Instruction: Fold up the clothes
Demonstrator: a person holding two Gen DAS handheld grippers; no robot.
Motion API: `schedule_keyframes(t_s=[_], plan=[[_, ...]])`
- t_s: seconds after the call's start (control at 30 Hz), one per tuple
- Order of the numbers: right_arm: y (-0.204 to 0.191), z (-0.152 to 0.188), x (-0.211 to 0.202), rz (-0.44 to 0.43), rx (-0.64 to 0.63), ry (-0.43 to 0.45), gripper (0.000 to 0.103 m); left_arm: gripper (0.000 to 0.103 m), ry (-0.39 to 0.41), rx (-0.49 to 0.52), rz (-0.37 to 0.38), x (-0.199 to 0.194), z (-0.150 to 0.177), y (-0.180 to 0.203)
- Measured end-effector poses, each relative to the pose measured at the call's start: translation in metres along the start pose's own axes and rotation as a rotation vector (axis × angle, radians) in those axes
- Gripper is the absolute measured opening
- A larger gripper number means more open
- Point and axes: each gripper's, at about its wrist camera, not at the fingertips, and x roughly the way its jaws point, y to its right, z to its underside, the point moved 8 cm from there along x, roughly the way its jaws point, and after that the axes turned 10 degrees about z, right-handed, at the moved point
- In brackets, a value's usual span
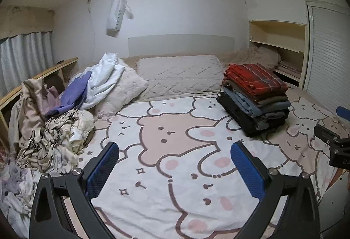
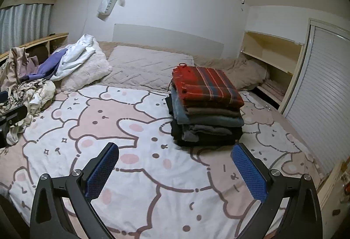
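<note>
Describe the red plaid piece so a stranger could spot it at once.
Start at the bed with the cartoon bear blanket. On its right side stands a neat stack of folded clothes. The red plaid garment lies on top, the only red and only patterned piece above plain brown, blue, grey and black layers.

mid-bed blanket (image 1: pixel 175 173): open | left: loose pile (image 1: pixel 48 129) | right: folded stack (image 2: pixel 205 107), probably passable beside

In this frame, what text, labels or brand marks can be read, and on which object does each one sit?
"SWEET": printed lengthwise on the white bag hanging on the back wall; clearest in the right wrist view, blurred in the left wrist view.
"DA...": white letters, cut off at the frame edge, on the black body of the right gripper.
Nothing else is readable.
</note>
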Motion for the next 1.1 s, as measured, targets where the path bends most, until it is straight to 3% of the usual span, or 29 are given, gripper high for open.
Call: schedule_keyframes(t_s=[0.47,1.1], plan=[[-0.013,0.024,-0.028,-0.050,0.031,-0.027,0.103,0.103,-0.057,-0.017,-0.032,-0.019,0.037,-0.027],[-0.007,0.041,-0.039,-0.068,0.027,-0.035,0.103,0.103,-0.036,-0.002,-0.025,-0.037,0.041,-0.017]])
